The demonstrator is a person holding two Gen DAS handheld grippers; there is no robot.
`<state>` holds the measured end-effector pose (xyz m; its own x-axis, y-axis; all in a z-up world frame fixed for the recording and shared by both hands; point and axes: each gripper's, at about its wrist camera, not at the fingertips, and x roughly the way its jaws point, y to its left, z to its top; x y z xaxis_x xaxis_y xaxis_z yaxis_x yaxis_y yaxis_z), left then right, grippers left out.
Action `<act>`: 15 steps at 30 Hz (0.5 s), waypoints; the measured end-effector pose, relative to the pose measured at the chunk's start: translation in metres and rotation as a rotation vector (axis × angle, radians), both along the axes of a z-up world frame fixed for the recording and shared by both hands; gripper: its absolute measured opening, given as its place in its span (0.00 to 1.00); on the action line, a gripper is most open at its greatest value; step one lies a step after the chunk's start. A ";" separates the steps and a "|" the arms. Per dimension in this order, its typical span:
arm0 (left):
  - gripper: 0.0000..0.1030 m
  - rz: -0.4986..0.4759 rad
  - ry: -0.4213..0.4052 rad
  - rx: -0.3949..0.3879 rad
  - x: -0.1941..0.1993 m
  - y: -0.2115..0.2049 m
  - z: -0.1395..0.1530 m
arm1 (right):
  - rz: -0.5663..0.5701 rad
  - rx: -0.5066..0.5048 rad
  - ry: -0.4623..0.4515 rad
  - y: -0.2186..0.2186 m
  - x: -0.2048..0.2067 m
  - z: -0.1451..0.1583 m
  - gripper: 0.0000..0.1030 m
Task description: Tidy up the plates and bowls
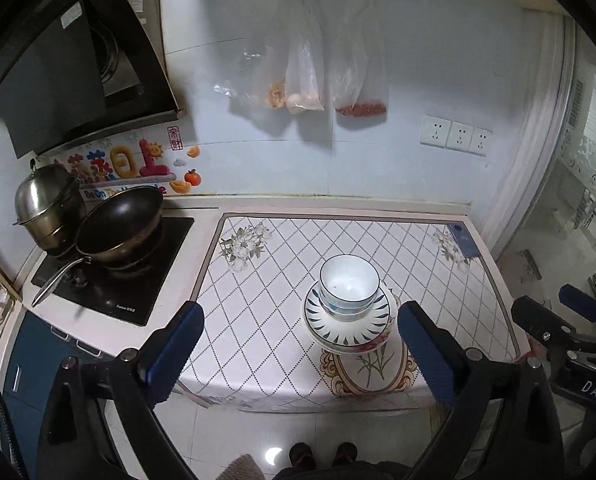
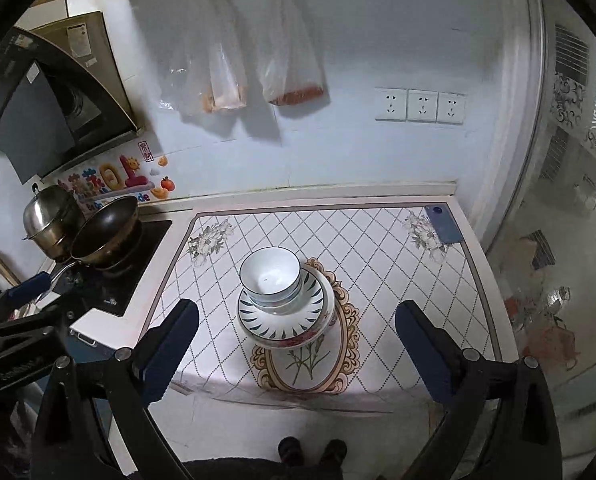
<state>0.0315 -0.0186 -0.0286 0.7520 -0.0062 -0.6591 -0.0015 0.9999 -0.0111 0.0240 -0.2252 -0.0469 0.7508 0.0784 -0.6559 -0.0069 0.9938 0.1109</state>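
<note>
A stack of white bowls (image 1: 349,284) (image 2: 270,276) sits on a stack of plates; the top plate (image 1: 347,326) (image 2: 282,320) has dark leaf marks, and a flowered plate (image 2: 305,338) lies below. The stack stands on the tiled counter (image 1: 274,272) (image 2: 377,264). My left gripper (image 1: 298,344) is open and empty, held back above the counter's front edge. My right gripper (image 2: 296,344) is open and empty, also held back from the stack. The right gripper shows at the right edge of the left wrist view (image 1: 569,320); the left shows at the left edge of the right wrist view (image 2: 22,312).
A black wok (image 1: 118,228) (image 2: 106,234) and a steel pot (image 1: 46,204) (image 2: 50,216) sit on the cooktop at left. A blue phone (image 1: 463,240) (image 2: 441,224) lies at the counter's back right corner. Plastic bags (image 1: 309,60) hang on the wall.
</note>
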 end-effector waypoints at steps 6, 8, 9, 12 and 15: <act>0.97 0.017 -0.005 0.000 -0.009 -0.004 -0.001 | 0.008 -0.005 -0.009 -0.004 -0.010 0.000 0.98; 0.98 0.017 -0.005 -0.004 -0.011 -0.006 -0.002 | 0.007 -0.007 -0.016 -0.006 -0.012 0.001 0.98; 1.00 0.017 -0.007 -0.003 -0.011 -0.006 -0.003 | 0.006 -0.008 -0.019 -0.006 -0.013 0.001 0.98; 1.00 0.018 -0.015 -0.003 -0.013 -0.007 -0.002 | 0.000 -0.012 -0.029 -0.009 -0.016 0.003 0.98; 1.00 0.018 -0.024 -0.003 -0.015 -0.008 -0.001 | -0.004 -0.017 -0.041 -0.011 -0.019 0.005 0.98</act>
